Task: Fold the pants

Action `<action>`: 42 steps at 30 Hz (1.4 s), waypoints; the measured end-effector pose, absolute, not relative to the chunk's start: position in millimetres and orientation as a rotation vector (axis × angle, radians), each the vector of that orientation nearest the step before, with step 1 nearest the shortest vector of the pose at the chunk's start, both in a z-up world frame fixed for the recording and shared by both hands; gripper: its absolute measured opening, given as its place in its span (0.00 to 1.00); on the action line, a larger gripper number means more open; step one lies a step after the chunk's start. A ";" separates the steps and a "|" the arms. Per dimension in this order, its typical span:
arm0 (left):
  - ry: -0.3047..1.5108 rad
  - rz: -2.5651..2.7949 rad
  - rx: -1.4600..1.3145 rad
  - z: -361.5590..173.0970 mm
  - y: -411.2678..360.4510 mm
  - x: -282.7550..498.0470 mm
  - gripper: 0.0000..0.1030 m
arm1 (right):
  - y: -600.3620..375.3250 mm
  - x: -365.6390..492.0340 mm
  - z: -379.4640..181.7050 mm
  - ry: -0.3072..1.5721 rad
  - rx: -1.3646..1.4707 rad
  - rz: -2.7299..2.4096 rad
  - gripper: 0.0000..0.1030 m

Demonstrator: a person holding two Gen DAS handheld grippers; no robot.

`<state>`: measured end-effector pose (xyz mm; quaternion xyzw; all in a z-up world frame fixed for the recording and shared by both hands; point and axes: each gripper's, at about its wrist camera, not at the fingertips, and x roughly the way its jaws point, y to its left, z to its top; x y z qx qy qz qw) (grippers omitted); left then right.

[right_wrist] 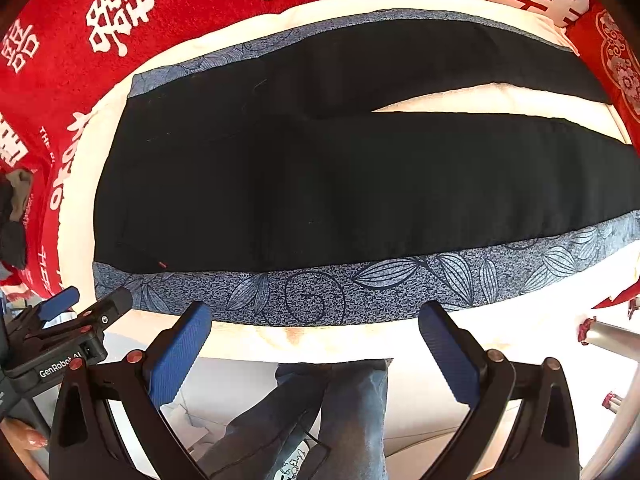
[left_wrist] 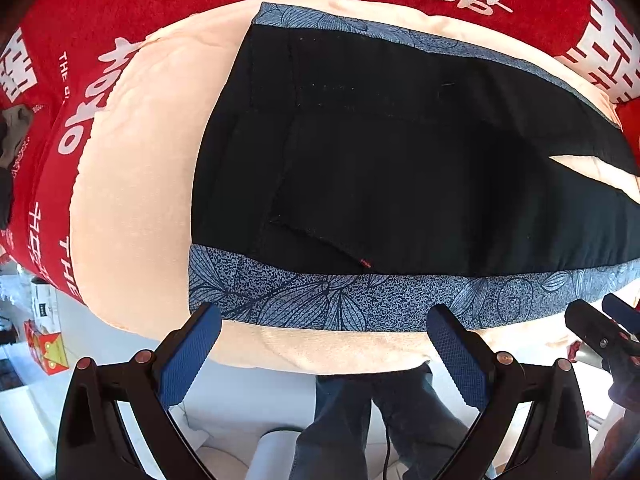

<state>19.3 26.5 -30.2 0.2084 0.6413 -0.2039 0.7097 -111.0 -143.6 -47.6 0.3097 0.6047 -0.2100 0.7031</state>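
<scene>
1. We see the black pants [right_wrist: 320, 184] spread flat on the cream blanket [left_wrist: 132, 184], legs slightly parted.
2. Our left gripper [left_wrist: 324, 344] and right gripper [right_wrist: 316, 340] hover apart, empty, near its blue-patterned side stripe [right_wrist: 360, 288].

Tabletop under layered cloths, pants on top

We see the tabletop [left_wrist: 280, 354] covered by a cream pad, with a red cloth [left_wrist: 132, 4] printed in white characters spread beyond it. On the pad lie black pants [right_wrist: 320, 184] with blue leaf-patterned side bands, spread flat, legs parted in a narrow gap. A grey-and-dark bundle [right_wrist: 16, 208] sits on the red cloth at the left edge.
</scene>
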 end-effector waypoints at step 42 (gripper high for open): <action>1.476 -0.565 0.144 -57.5 81.7 27.0 0.89 | -112.8 -125.3 -130.6 1.172 1.247 -0.092 0.75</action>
